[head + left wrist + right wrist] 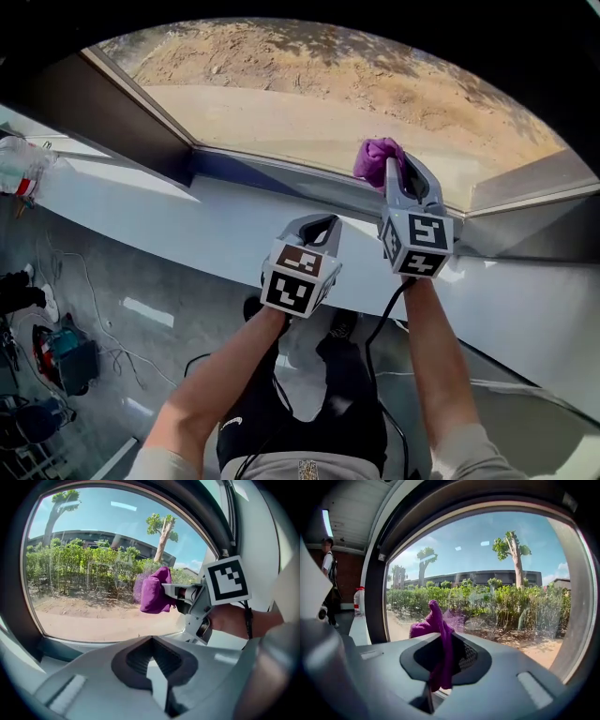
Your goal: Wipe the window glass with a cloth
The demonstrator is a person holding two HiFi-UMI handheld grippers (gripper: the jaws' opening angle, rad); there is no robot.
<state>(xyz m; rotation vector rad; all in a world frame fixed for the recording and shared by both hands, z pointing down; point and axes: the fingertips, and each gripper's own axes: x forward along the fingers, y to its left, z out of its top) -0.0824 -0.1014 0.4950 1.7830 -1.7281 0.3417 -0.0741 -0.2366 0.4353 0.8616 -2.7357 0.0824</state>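
Note:
A purple cloth [376, 157] is bunched against the window glass [309, 103], low near the frame. My right gripper [403, 178] is shut on the purple cloth [436, 634], which sticks up between its jaws in the right gripper view. The left gripper view shows the same cloth [154, 591] pressed to the pane [93, 550], with the right gripper [176, 592] coming in from the right. Back from the glass, over the sill, my left gripper [317, 228] is shut with nothing in it, as the left gripper's [157, 667] own view shows.
A white window sill [187, 220] runs under the dark window frame [122, 117]. A bottle [19, 169] stands on the sill at far left. On the floor below lie cables and tools [66, 352]. A person [329, 581] stands indoors far left.

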